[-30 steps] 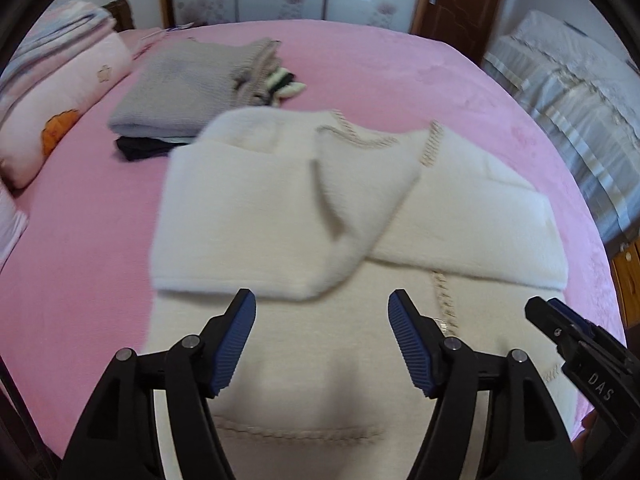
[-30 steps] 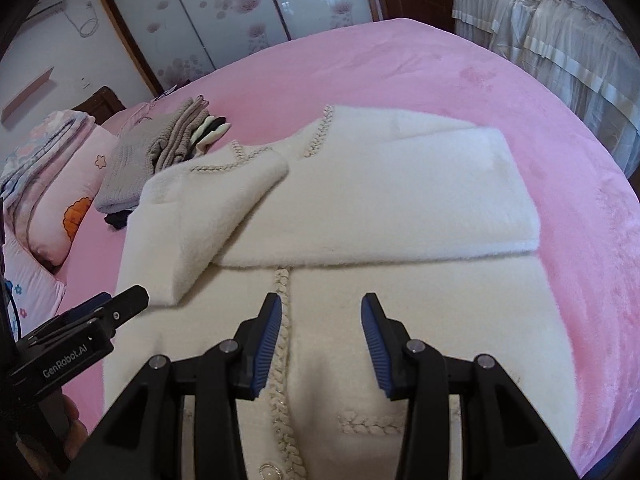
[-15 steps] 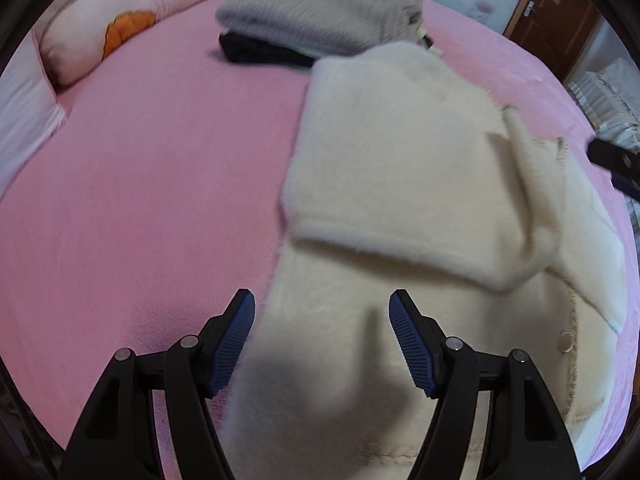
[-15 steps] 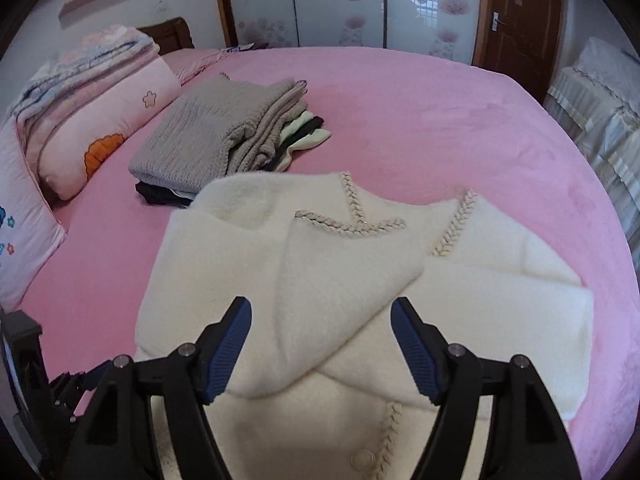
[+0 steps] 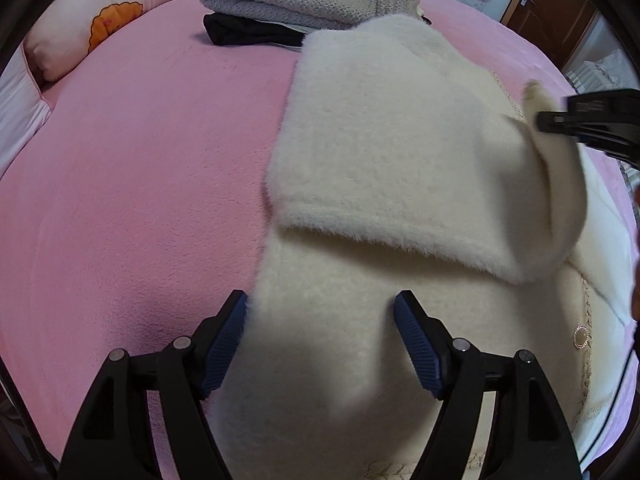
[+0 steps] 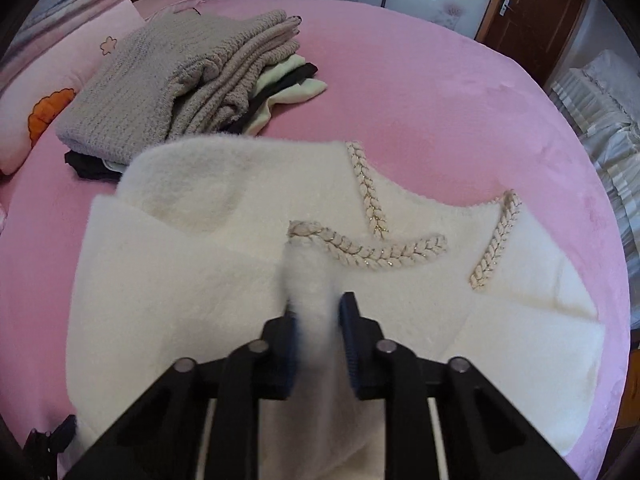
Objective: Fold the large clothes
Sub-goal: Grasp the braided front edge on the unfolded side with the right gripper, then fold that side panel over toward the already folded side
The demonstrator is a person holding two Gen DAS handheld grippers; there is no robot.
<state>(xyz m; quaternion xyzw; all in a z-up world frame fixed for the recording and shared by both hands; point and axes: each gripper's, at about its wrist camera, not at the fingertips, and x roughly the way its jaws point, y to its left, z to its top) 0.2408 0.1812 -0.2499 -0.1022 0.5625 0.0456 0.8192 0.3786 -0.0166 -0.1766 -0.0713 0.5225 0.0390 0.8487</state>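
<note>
A fluffy cream cardigan (image 5: 380, 160) with braided trim lies on the pink bed, both sleeves folded across its front; it also shows in the right wrist view (image 6: 180, 264). My left gripper (image 5: 320, 320) is open, its fingers astride the cardigan's left side edge near the hem. My right gripper (image 6: 316, 312) is shut on the cuff end of the folded left sleeve (image 6: 304, 276) and lifts it a little. In the left wrist view the right gripper (image 5: 592, 120) shows at the right, pinching that cuff.
A stack of folded clothes topped by a grey knit sweater (image 6: 168, 80) sits on the bed (image 5: 120, 200) behind the cardigan. Pink pillows (image 5: 100, 20) lie at the far left. A wooden door (image 6: 528, 4) and another bed (image 6: 600, 112) stand beyond.
My right gripper went from open above the cardigan to shut on the sleeve cuff. My left gripper moved a little closer over the cardigan's left edge.
</note>
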